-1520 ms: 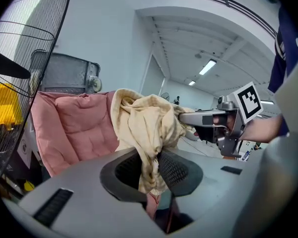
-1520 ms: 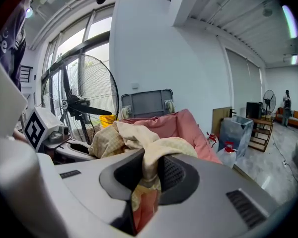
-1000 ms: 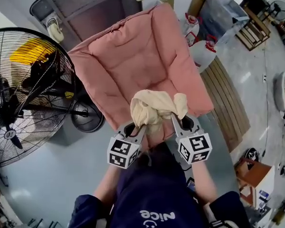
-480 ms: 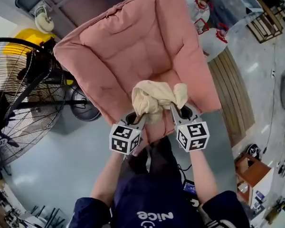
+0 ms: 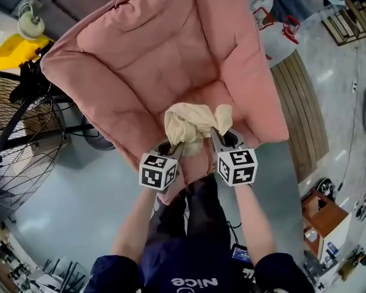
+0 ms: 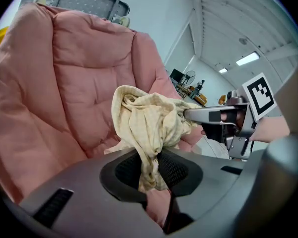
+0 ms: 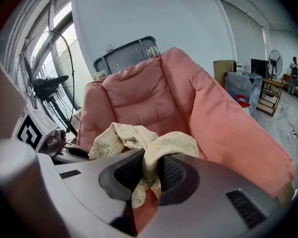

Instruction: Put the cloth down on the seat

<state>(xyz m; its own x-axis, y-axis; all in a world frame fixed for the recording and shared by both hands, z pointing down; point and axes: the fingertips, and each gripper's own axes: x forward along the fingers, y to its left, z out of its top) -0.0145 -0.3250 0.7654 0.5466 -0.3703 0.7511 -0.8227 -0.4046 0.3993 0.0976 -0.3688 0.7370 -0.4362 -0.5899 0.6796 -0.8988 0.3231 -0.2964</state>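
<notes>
The left gripper and the right gripper are each pinching a bunched end of the cream cloth, jaws narrowed on the fabric. The cloth is bulging between and just beyond both fingertips, hovering over the pink seat ahead of them.

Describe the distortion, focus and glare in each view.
Head view: wide-angle bending with curved edges and even light; the cloth and seat are sharp. Left gripper view: fisheye with black corners; the cloth is crisp, the nearest parts are soft, and the ceiling lights are blown out. Right gripper view: same fisheye; daylight behind the fan washes out the left side.
</notes>
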